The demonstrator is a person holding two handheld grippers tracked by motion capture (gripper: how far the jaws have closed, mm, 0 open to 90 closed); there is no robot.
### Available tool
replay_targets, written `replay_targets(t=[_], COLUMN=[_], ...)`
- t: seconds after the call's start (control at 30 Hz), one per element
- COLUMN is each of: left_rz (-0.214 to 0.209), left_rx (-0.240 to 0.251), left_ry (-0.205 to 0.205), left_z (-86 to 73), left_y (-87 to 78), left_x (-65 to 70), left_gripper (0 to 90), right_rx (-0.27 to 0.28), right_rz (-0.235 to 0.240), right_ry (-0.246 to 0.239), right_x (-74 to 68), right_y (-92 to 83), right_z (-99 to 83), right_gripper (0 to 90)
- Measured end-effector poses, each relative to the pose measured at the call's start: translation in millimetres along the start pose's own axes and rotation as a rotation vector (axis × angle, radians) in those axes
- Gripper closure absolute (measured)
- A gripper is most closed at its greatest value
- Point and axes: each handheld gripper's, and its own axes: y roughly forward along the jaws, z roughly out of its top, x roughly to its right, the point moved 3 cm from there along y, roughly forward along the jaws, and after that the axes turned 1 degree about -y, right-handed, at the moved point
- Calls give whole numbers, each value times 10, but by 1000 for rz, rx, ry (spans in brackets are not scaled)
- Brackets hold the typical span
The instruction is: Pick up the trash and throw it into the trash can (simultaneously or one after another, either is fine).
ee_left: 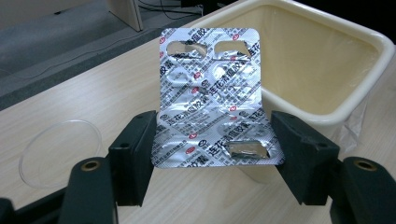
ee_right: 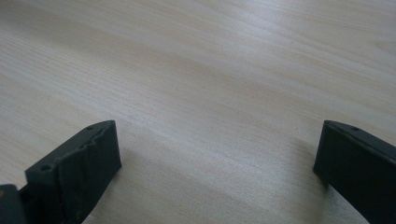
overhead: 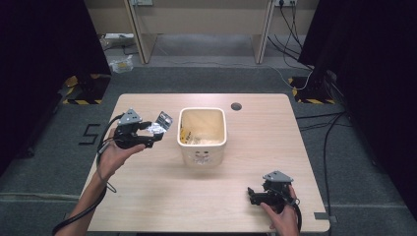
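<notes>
Near the desk's left edge, a silver blister pack (overhead: 163,122) is being held above the wood by the left gripper (overhead: 153,133), whose jaws are being pressed against the pack's two side edges. Seen in the left gripper view, the pack (ee_left: 212,100) is being kept upright and tilted slightly back, with its lower third clamped between the black pads (ee_left: 140,149) and its upper part rising free. Red and dark print is being shown across the foil, and several pockets are being seen torn open near its top and at its lower right. Just beyond the pack, a cream bin (ee_left: 327,60) is being seen with a clear liner inside; in the high view the bin (overhead: 202,135) is standing at the desk's middle, just to the right of the pack without touching it. A clear round lid (ee_left: 60,151) is lying flat on the desk (ee_left: 93,93), toward the left in the left gripper view. Toward the desk's near right corner, the right gripper (overhead: 255,194) is being held low over bare wood, well apart from the bin. Its jaws are being kept wide apart, with nothing between them but the wood grain (ee_right: 210,93).
</notes>
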Motion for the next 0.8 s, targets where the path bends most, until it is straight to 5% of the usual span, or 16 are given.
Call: replay_targets(t=[0.8], left_rz=[-45], left_rx=[11], left_ry=[52], left_z=[233], left_y=[71], left_x=[227], left_gripper=[337], right_rx=[2], right_rz=[-1], right_ry=[-4], right_x=[3], right_y=[1], right_z=[0], right_gripper=[4])
